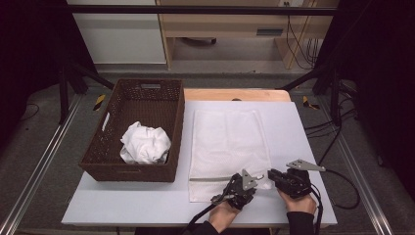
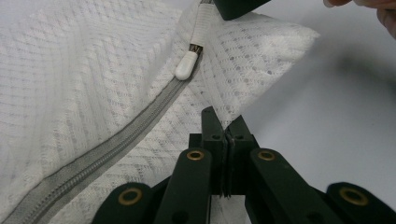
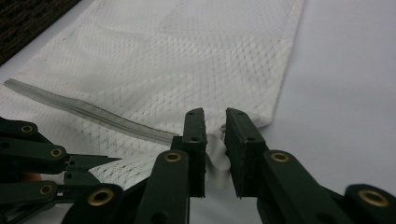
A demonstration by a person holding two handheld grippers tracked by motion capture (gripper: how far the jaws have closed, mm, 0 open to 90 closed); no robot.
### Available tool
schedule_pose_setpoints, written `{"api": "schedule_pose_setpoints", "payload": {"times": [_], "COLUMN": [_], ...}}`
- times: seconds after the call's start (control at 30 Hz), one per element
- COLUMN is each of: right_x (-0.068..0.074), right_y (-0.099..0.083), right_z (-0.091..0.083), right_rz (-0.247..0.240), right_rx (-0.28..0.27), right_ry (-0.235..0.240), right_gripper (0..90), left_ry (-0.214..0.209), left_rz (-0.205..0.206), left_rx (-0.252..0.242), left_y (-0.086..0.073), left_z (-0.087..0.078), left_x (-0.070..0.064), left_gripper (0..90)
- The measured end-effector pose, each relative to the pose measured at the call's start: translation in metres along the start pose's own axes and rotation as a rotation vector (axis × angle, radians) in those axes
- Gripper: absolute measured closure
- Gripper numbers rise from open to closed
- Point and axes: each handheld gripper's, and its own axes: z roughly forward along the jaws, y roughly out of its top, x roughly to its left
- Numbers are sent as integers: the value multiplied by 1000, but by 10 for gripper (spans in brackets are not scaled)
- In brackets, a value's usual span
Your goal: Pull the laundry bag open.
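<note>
I count one white mesh bag (image 1: 229,147) lying flat on the white table (image 1: 147,203), with its zipper end toward me. On my left stands one brown woven basket (image 1: 169,125), and inside it I see one crumpled white cloth (image 1: 145,143). So there are three things on the table, and I work with two grippers.

The left gripper (image 1: 243,182) is at the near edge of the bag, below the zipper line. In the left gripper view its two jaws are pressed together, and the mesh fabric of the bag (image 2: 93,93) is pinched between their tips. I see one grey zipper (image 2: 116,144) running diagonally across the bag, and one white zipper pull (image 2: 187,65) near the corner of the bag, well apart from these jaws.

The right gripper (image 1: 275,175) is just beside the left one, at the near right corner of the bag. In the right gripper view its jaws are only a little apart, and a small white tab (image 3: 218,156) at the end of the zipper (image 3: 93,114) sits between them. I cannot tell if the jaws really press the tab or only stand around it. The bag (image 3: 187,60) spreads away flat behind them.
</note>
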Motion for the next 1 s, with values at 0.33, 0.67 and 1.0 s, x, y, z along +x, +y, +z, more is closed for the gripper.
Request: {"api": "schedule_pose_setpoints", "payload": {"times": [0.33, 0.67, 1.0], "right_x": [0, 0, 0], "right_y": [-3, -22, -27], "right_z": [-16, -18, -6], "right_rz": [21, 100, 180], "right_rx": [-47, -13, 14], "right_ry": [-16, -35, 21], "right_gripper": [533, 366, 428], "left_ry": [9, 9, 12], "left_rz": [7, 6, 10], "left_rx": [-7, -8, -9], "left_y": [0, 0, 0], "left_z": [0, 0, 0], "left_x": [-2, -2, -2], "left_gripper": [879, 879, 878]}}
